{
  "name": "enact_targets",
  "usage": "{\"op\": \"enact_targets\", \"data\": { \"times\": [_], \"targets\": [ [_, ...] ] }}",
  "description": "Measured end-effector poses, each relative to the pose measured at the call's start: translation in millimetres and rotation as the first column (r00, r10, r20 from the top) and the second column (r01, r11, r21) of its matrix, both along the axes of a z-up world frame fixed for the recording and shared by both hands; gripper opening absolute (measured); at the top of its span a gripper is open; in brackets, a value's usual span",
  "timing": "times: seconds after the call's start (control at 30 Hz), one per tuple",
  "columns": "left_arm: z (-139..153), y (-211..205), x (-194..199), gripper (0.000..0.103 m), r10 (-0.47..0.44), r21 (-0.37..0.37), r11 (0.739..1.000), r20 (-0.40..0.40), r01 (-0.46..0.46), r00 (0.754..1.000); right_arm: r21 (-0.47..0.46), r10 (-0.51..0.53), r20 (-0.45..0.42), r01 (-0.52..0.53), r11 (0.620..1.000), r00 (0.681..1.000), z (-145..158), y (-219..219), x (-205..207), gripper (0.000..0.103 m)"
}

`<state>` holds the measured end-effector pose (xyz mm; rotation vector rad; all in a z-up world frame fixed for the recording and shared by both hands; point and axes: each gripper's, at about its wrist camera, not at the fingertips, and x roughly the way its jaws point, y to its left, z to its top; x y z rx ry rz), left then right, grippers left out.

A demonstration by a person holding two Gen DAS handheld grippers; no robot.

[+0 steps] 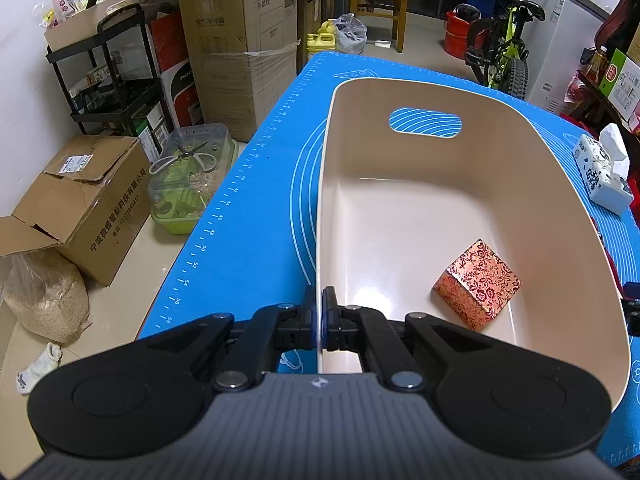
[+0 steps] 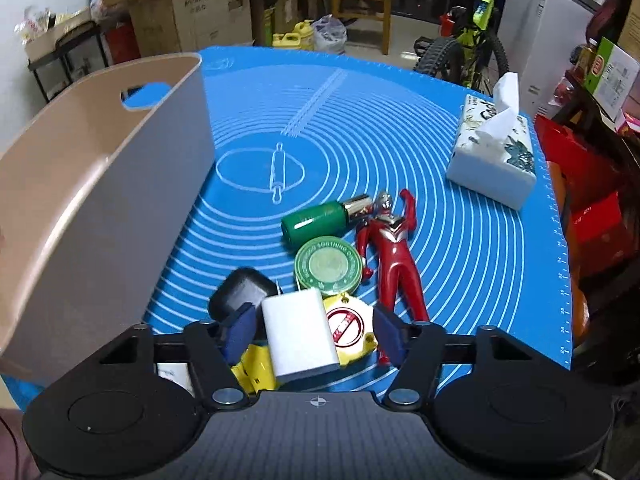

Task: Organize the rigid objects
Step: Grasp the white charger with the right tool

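A tissue box point(image 2: 494, 162) sits on the blue mat point(image 2: 400, 128); cardboard boxes point(image 1: 244, 52) behind.

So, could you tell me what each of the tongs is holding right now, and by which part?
The left tongs are shut on the bin, pinching its left wall at the rim. The right tongs are open around the white charger, holding nothing.

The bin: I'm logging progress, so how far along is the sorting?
Early. Done: one red patterned box lies in the bin, whose rim the left claw grips. In hand: the open right claw straddles a white charger. Left on the mat: green bottle, round tin, red figure, black case.
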<state>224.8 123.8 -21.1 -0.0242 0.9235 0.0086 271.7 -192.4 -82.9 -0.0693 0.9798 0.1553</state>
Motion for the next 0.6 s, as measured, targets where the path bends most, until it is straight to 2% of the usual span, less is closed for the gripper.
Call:
{"op": "enact_targets", "data": {
  "times": [0.1, 0.17, 0.3, 0.33, 0.6],
  "targets": [
    [0, 0, 0, 0.004, -0.001, 0.001, 1.0, 0.0, 0.001, 1.0, -0.013, 0.018, -0.001, -0.018, 1.0, 1.0, -4, 4, 0, 0.059],
    [0, 0, 0, 0.004, 0.0, 0.0, 1.0, 0.001, 0.0, 1.0, -0.025, 0.025, -0.007, -0.025, 0.999, 1.0, -7, 8, 1, 0.05],
    [0, 0, 0, 0.004, 0.0, 0.0, 1.0, -0.001, 0.0, 1.0, -0.043, 0.034, 0.011, -0.033, 0.999, 0.999, -7, 11, 1, 0.049],
    [0, 0, 0, 0.004, 0.0, 0.0, 1.0, -0.001, 0.0, 1.0, -0.043, 0.037, 0.013, -0.037, 0.998, 0.999, -7, 11, 0, 0.042],
    [-1, -1, 0, 0.004, 0.0, -0.004, 1.0, -0.001, 0.0, 1.0, -0.082, 0.018, 0.027, -0.016, 0.996, 0.999, -1, 13, 0, 0.042]
  ]
}}
